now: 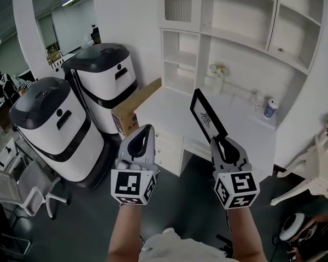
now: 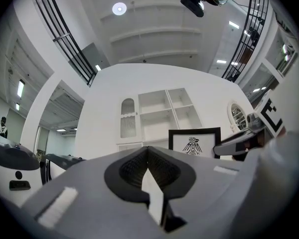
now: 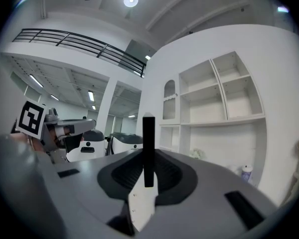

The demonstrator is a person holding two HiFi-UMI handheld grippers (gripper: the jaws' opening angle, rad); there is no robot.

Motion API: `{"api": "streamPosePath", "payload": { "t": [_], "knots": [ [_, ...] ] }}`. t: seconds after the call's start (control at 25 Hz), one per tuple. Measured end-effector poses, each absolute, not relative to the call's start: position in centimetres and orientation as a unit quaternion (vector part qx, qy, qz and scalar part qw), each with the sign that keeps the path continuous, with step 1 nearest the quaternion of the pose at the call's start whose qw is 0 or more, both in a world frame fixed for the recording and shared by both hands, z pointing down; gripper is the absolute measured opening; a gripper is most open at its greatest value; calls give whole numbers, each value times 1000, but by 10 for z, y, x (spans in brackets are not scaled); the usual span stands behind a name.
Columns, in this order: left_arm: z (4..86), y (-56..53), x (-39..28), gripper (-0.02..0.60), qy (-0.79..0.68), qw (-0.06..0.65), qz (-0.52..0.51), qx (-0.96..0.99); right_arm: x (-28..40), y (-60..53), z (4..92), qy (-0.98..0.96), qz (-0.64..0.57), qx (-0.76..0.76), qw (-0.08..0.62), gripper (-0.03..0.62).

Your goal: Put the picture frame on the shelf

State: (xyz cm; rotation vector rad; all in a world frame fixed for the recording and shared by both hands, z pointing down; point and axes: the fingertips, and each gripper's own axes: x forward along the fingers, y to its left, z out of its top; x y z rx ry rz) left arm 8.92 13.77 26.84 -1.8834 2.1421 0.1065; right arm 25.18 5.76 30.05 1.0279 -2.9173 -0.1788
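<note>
The picture frame (image 1: 206,116), black-rimmed with a dark bird-like print on white, stands upright in my right gripper (image 1: 222,143), which is shut on its lower edge. In the right gripper view the frame (image 3: 148,148) shows edge-on as a black bar clamped between the jaws of the right gripper (image 3: 148,172). Beside it at the same height, my left gripper (image 1: 144,134) is shut with nothing in it. The left gripper view shows the frame's face (image 2: 194,142) past the left gripper (image 2: 148,156). The white shelf unit (image 1: 238,34) with open compartments rises ahead above a white desk (image 1: 172,113).
Two white-and-black rounded machines (image 1: 49,127) (image 1: 105,83) stand left of the desk, with a cardboard box (image 1: 134,107) leaning against it. On the desk are a small flower vase (image 1: 217,78) and a blue-white canister (image 1: 270,108). A white chair (image 1: 311,173) is at the right.
</note>
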Motion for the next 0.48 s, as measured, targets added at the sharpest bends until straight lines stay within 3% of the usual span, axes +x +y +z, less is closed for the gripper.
{"api": "streamPosePath", "payload": {
  "t": [0.48],
  "knots": [
    [278,94,22,9,733,132,37,-666,185,15,310,-936,-50,346,37,71]
  ]
}}
